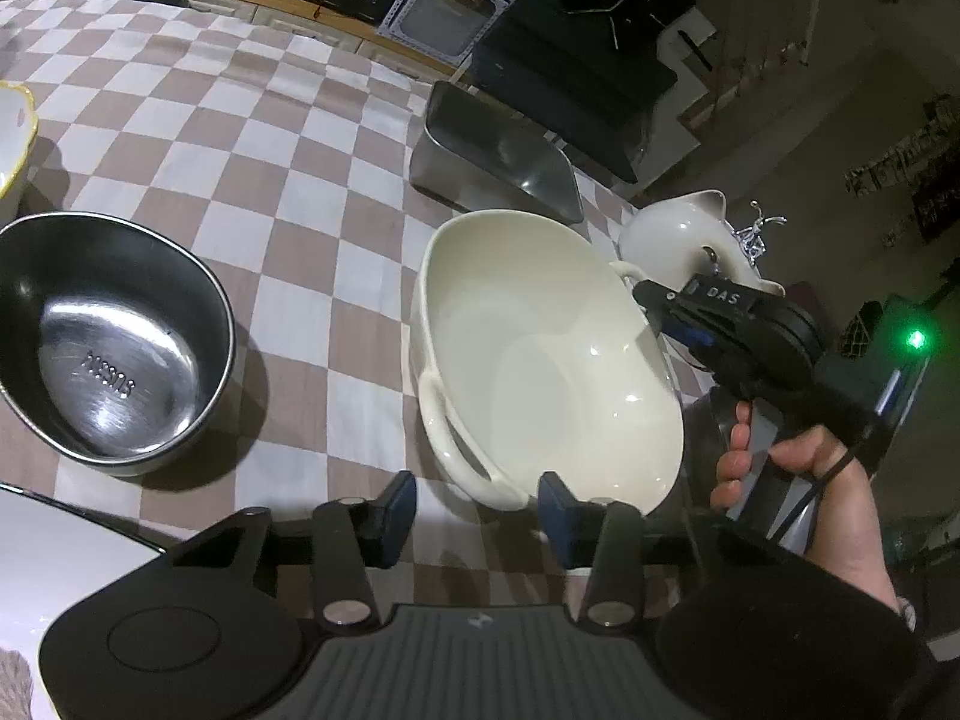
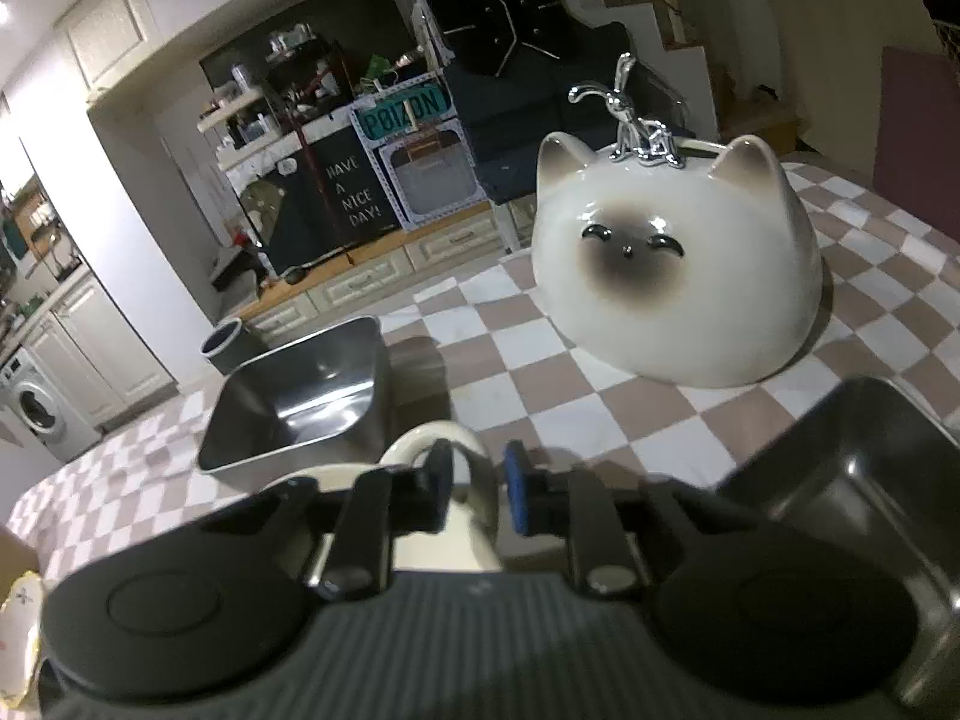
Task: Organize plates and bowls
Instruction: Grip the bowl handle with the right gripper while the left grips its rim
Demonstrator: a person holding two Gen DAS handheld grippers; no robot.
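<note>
Straddling the near loop handle of the cream oval ceramic bowl with two handles (image 1: 540, 360), my left tongs (image 1: 477, 501) were not clenched. A strip of the brown-and-white checked tablecloth (image 1: 240, 120) showed between the left pad and the handle, so nothing was grasped there yet. The bowl sat upright on the cloth, straight ahead at twelve o'clock from those tongs.

My right tongs (image 2: 477, 474), with my right hand (image 1: 780, 462) on the grip, were at the bowl's far handle, at about two o'clock on its rim. From the right wrist view, one finger reached into the loop and the blue pad stood just outside it. The jaws were narrow around the handle's limb, but I could not tell whether the pads were pressing on it.

The round stainless steel bowl (image 1: 120, 348) stood at nine o'clock from the cream bowl, well apart. The rectangular steel tray (image 1: 498, 150) lay at twelve o'clock, near its far rim. The white ceramic cat-face bowl (image 2: 672, 264) was upside down at one o'clock, just beyond the far handle. A silver rabbit figurine (image 2: 636, 126) showed behind it.
</note>
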